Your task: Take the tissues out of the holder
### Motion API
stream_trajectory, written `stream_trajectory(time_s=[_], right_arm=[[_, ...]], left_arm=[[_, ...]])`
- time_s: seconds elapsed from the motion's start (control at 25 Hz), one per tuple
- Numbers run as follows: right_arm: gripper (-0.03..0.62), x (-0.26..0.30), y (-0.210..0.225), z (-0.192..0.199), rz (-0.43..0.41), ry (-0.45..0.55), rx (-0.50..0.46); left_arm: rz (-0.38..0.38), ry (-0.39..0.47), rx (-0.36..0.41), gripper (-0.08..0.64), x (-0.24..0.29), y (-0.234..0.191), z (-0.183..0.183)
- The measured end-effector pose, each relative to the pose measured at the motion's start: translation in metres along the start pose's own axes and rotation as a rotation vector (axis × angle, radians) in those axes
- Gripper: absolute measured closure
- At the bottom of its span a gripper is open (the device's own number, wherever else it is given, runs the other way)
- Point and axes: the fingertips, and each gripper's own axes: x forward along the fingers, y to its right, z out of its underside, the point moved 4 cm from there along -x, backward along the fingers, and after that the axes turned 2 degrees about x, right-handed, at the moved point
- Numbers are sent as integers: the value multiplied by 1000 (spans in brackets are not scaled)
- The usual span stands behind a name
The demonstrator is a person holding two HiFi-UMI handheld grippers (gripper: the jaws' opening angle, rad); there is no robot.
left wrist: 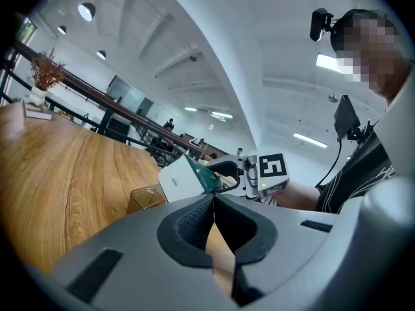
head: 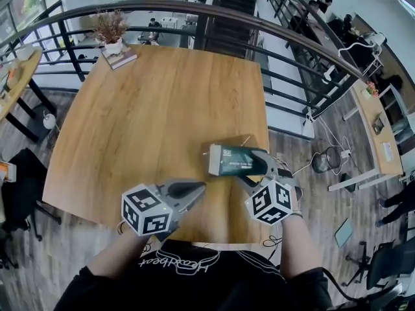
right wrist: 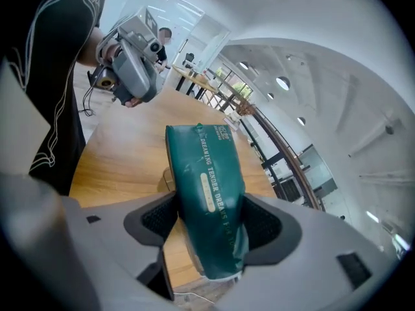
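A dark green tissue pack (head: 238, 161) with a white end is held above the near right part of the wooden table (head: 155, 109), my right gripper (head: 258, 168) shut on its sides. In the right gripper view the pack (right wrist: 209, 193) fills the space between the jaws. A clear amber holder (left wrist: 145, 198) stands on the table just below the pack (left wrist: 185, 179), apart from it; only a sliver of the holder (right wrist: 168, 175) shows behind the pack there. My left gripper (head: 196, 188) hovers to the left of the pack, shut with nothing in it (left wrist: 213, 203).
A potted dried plant (head: 113, 36) on a book stands at the table's far left corner. A dark railing (head: 214, 15) runs behind the table. The near table edge (head: 214, 243) is right at the person's body. Cables (head: 324, 157) lie on the floor to the right.
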Motion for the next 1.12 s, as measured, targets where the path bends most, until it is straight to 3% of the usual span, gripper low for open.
stream_trajectory(time_s=[0.48,0.76,0.96,1.12], right_arm=[[268,-96,-38,1,76,155,184],[268,-149,-73,10,54,300,448],[268,-192,-97,24,-6,428,646],[268,-221,-116,28,-24,511,735]], left_arm=[[-10,32,42,546,-23,80,9],[-3,33,62,546,-34,125,25],[-17,35,54,546,-38,159,37],[-23,49,56,546,-43,182,41]])
